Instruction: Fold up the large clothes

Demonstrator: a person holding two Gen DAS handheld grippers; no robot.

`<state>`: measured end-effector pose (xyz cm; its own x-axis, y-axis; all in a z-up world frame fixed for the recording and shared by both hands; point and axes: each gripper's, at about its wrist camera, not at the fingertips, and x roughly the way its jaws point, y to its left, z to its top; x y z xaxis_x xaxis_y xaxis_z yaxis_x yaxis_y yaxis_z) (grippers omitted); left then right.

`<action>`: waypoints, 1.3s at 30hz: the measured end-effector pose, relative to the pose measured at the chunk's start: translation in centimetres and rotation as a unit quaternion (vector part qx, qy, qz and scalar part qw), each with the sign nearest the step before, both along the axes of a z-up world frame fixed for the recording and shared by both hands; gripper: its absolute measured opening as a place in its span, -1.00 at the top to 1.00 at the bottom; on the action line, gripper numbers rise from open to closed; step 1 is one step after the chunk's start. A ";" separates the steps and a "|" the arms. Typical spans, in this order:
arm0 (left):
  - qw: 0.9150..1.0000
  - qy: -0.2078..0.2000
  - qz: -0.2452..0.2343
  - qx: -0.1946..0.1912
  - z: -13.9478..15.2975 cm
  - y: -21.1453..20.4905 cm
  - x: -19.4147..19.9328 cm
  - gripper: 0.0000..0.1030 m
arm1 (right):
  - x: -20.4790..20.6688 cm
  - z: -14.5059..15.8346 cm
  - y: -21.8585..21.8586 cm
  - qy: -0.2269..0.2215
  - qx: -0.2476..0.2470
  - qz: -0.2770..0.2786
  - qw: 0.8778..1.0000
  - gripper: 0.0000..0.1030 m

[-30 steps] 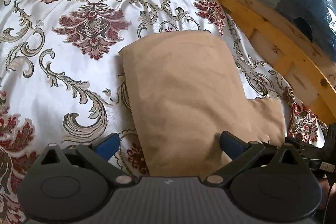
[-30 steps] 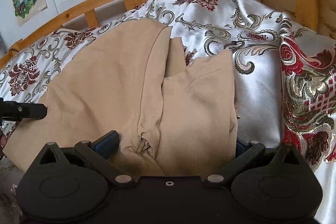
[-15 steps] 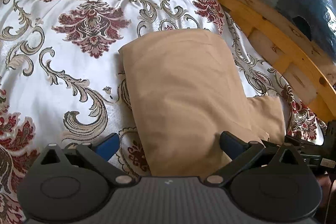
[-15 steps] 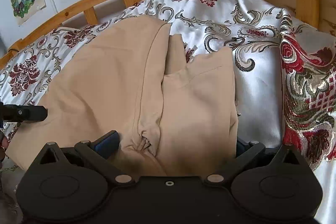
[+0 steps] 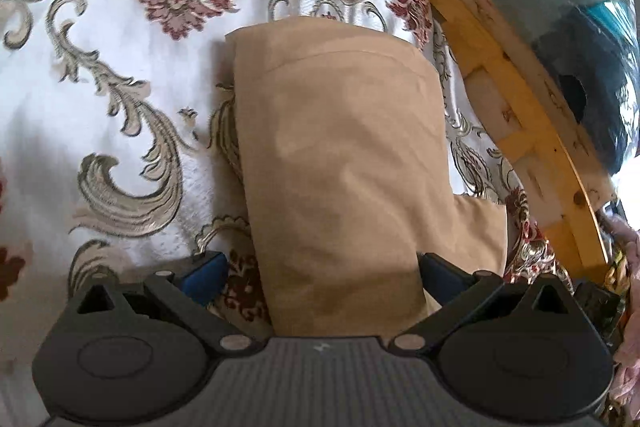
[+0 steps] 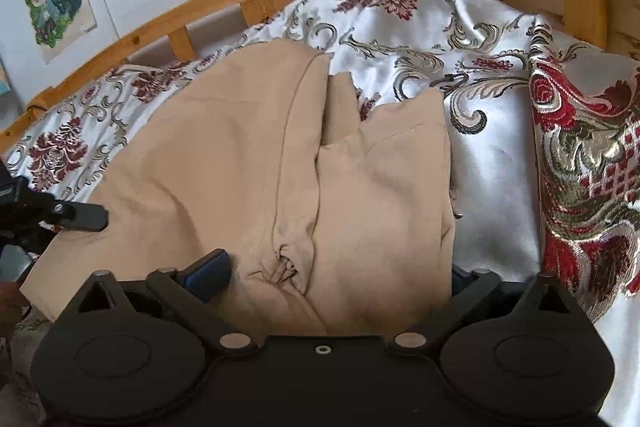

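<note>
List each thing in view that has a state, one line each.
tan garment: partly folded, lying flat on the bedspread.
bedspread: spread over the bed, rumpled at the right.
left gripper: open, straddling the garment's near edge.
right gripper: closing, garment between its jaws.

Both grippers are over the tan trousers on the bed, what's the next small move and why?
Probably finish closing the right gripper on the near edge of the tan trousers. Its jaws are closing with the bunched crotch seam between them but not yet pinched. The left gripper straddles the folded leg with its jaws wide apart, so neither has a grip to lift for the next fold.
</note>
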<state>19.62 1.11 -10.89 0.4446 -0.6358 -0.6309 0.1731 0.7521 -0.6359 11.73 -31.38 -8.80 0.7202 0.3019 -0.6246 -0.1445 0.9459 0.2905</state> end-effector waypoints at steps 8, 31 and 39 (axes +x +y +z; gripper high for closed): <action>0.998 -0.007 -0.038 0.059 1.6 -4.0 0.3 -0.97 | 0.3 -0.5 -0.9 0.003 0.056 0.014 0.998 -0.53; 0.972 -0.161 0.073 0.155 7.9 2.2 -5.6 -0.15 | 1.4 5.9 8.1 -0.072 0.132 0.115 0.982 0.47; 0.942 -0.194 0.141 0.233 7.6 8.2 -3.2 -0.18 | 8.5 7.0 18.1 -0.105 0.102 0.172 0.974 0.62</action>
